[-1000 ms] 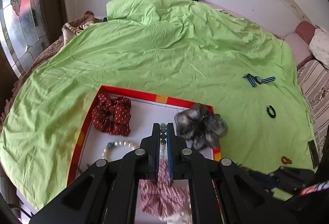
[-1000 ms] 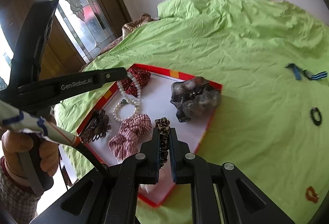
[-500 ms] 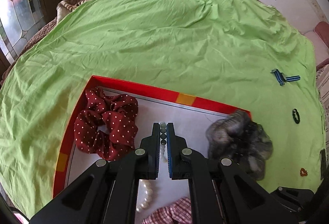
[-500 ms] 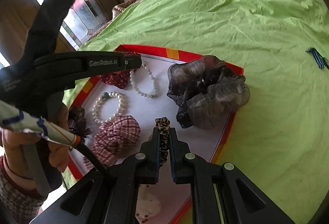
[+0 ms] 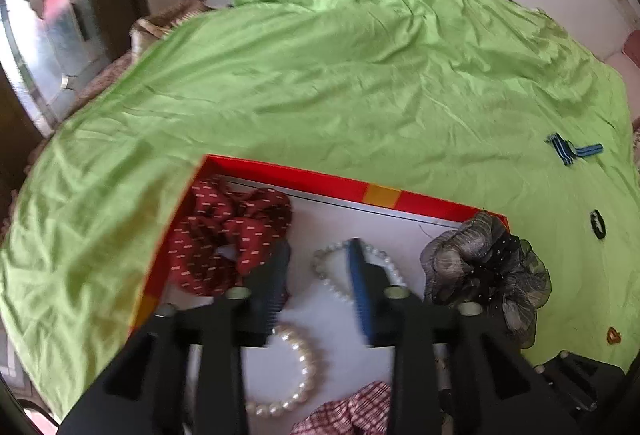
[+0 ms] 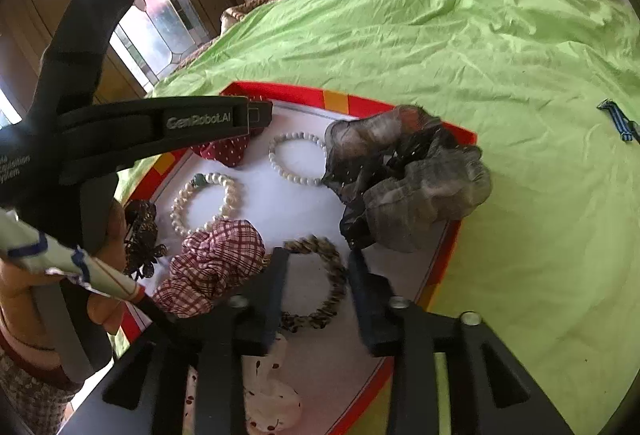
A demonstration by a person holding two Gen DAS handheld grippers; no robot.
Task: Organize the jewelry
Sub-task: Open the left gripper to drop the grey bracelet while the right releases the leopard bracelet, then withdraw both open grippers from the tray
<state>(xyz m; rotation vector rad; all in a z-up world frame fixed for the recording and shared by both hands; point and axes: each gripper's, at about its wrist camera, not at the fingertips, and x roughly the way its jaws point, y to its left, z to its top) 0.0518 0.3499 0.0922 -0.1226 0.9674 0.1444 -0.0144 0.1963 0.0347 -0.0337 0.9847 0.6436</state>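
Note:
A red-rimmed white tray (image 5: pixel 320 180) lies on the green bedsheet. My left gripper (image 5: pixel 319 247) hangs over it with its jaws opening. A white bead bracelet (image 5: pixel 334 285) lies loose on the tray floor between and under its fingers. My right gripper (image 6: pixel 318 257) is also opening its jaws. A leopard-print scrunchie (image 6: pixel 334 285) lies flat on the tray between them, not pinched. In the right wrist view the bead bracelet (image 6: pixel 296 159) rests beside the grey scrunchie (image 6: pixel 404 175), and the left gripper (image 6: pixel 256 117) reaches in from the left.
In the tray lie a red dotted scrunchie (image 5: pixel 228 235), a pearl bracelet (image 5: pixel 296 375), a plaid scrunchie (image 6: pixel 216 263), a dark hair clip (image 6: pixel 142 235) and a white dotted scrunchie (image 6: pixel 272 403). A blue striped clip (image 5: pixel 572 151), a black hair tie (image 5: pixel 597 225) and a small orange piece (image 5: pixel 613 336) lie on the sheet.
Both grippers came down toward the tray, then their jaws parted. The bead bracelet left the left gripper and the leopard scrunchie left the right; both now lie on the tray.

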